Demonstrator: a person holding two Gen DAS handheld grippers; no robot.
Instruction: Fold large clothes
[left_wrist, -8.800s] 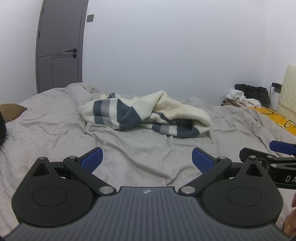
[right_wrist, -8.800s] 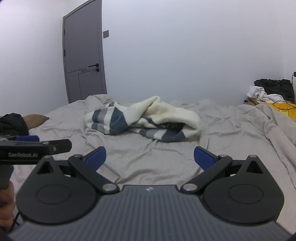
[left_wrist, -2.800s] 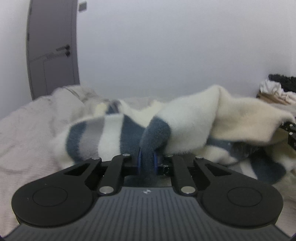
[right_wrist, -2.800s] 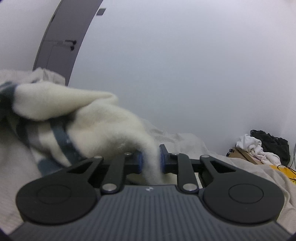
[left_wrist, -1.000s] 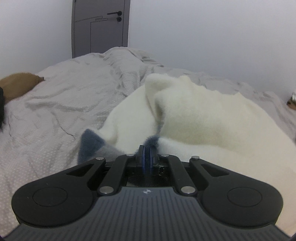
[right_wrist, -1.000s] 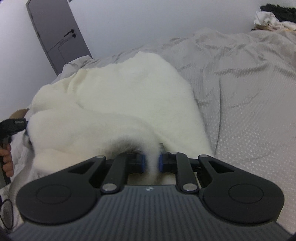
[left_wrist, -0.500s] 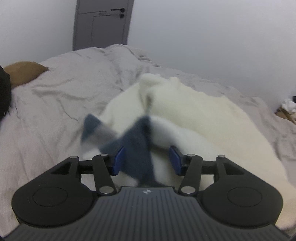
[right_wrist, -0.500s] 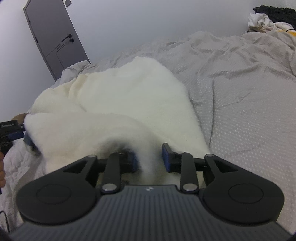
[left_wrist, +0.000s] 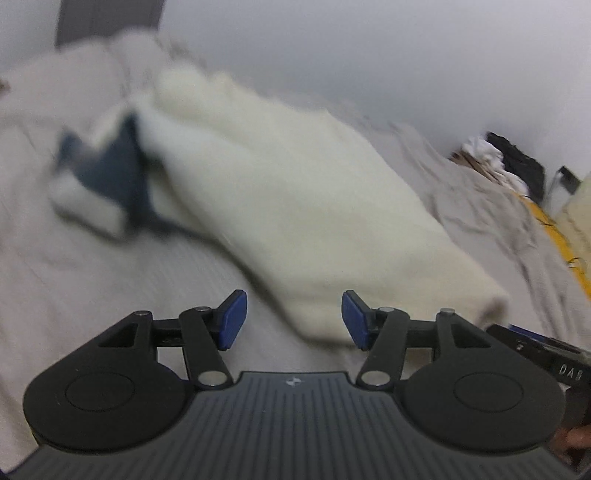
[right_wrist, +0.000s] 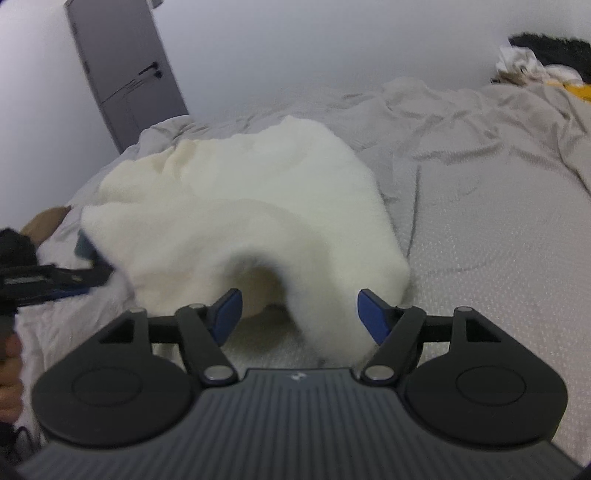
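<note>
Cream fleece garment spread on the bed, both claws letting go.
Left wrist view: the garment (left_wrist: 295, 192) lies ahead of the opening left claw (left_wrist: 293, 319), its blue striped sleeve (left_wrist: 110, 173) showing. Right wrist view: the opening right claw (right_wrist: 299, 314) straddles a loose, untouched fold; the grey door (right_wrist: 125, 70) shows behind.

A second ago both grippers were clamped on the cream fleece garment (right_wrist: 236, 206); now the left gripper (left_wrist: 293, 317) has let go and its jaws are opening with only the garment's near edge before them. The right gripper (right_wrist: 299, 314) is opening too, a fold lying loose between its pads. The once crumpled garment now lies spread, cream side up, on the bed (right_wrist: 480, 206).
</note>
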